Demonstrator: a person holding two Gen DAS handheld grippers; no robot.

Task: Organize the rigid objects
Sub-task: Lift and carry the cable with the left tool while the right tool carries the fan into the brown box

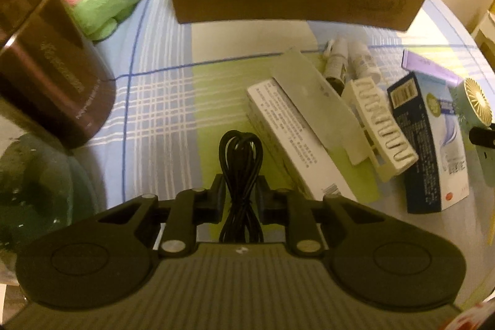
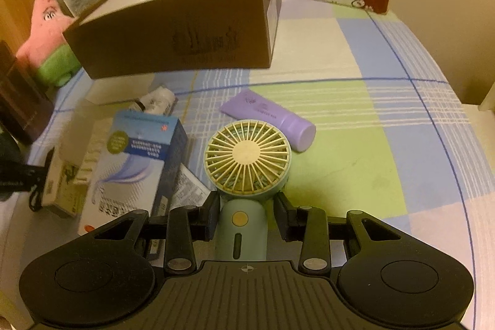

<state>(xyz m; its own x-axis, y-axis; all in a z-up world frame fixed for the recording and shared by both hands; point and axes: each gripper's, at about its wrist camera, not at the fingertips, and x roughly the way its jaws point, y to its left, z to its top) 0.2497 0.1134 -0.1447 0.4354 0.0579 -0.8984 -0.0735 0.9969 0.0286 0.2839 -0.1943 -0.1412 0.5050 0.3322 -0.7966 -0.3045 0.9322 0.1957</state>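
Left gripper (image 1: 240,194): jaws pinched nearly shut on a bundled black cable (image 1: 240,172), loops standing up ahead of the fingertips, tail trailing back toward the camera.

Right gripper (image 2: 247,214): jaws partly open, clamped on the handle of a small hand fan (image 2: 247,161). Fan's long axis runs straight along the fingers, grille head forward.

Both loads look lifted off the checked bedsheet (image 2: 355,126).

Beyond: open brown cardboard box (image 2: 173,30) lies ahead of both grippers, long side facing them; from the right gripper it sits ahead and to the left. Likely destination, so either load must rise over the near wall.

On the sheet between: purple tube (image 2: 272,116), blue-and-white carton (image 2: 136,156), white comb-like rack (image 1: 380,126), small bottles (image 1: 349,61).
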